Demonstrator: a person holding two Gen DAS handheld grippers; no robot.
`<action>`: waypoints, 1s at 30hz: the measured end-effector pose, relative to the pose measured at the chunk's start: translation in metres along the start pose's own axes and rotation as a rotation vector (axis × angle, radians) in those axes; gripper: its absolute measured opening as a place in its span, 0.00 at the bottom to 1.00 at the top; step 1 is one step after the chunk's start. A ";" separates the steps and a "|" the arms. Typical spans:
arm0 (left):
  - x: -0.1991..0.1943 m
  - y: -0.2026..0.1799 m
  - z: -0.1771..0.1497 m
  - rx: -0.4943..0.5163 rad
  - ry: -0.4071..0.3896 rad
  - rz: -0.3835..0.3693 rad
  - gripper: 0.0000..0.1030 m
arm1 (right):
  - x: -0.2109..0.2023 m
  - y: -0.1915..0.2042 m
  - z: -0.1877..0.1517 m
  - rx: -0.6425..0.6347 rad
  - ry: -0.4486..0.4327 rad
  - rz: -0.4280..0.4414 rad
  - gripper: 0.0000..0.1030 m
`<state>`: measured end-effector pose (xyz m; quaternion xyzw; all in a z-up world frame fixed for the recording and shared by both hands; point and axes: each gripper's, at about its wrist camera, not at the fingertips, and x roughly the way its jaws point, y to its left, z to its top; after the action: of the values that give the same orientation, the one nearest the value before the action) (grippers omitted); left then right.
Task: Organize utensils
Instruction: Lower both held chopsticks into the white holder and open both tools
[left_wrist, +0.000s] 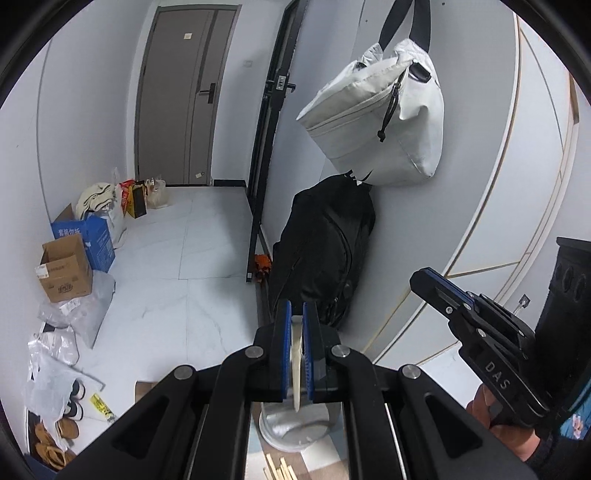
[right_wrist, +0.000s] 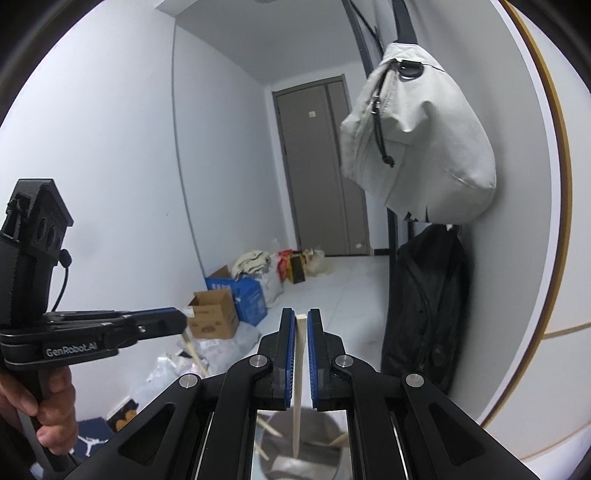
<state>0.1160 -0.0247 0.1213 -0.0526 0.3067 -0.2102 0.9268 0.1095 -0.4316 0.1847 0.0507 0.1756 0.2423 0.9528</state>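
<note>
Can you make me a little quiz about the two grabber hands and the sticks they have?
1. True or false: the right gripper is clamped on a chopstick.
2. What does the left gripper hold? A) spoon B) pale chopstick C) nothing
3. Fill in: below both grippers stands a shiny metal ___.

Key: 1 true; 2 B; 3 container.
</note>
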 end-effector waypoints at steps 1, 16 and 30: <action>0.002 -0.001 0.000 0.003 -0.002 0.002 0.02 | 0.002 -0.002 0.001 0.003 -0.002 -0.001 0.06; 0.033 0.003 0.005 -0.004 0.001 -0.003 0.02 | 0.034 -0.027 0.004 0.005 -0.018 -0.031 0.06; 0.058 0.005 -0.002 0.016 0.058 -0.002 0.02 | 0.059 -0.032 -0.010 -0.015 0.021 -0.008 0.06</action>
<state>0.1583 -0.0450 0.0865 -0.0394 0.3315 -0.2148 0.9178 0.1688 -0.4308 0.1514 0.0404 0.1842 0.2403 0.9522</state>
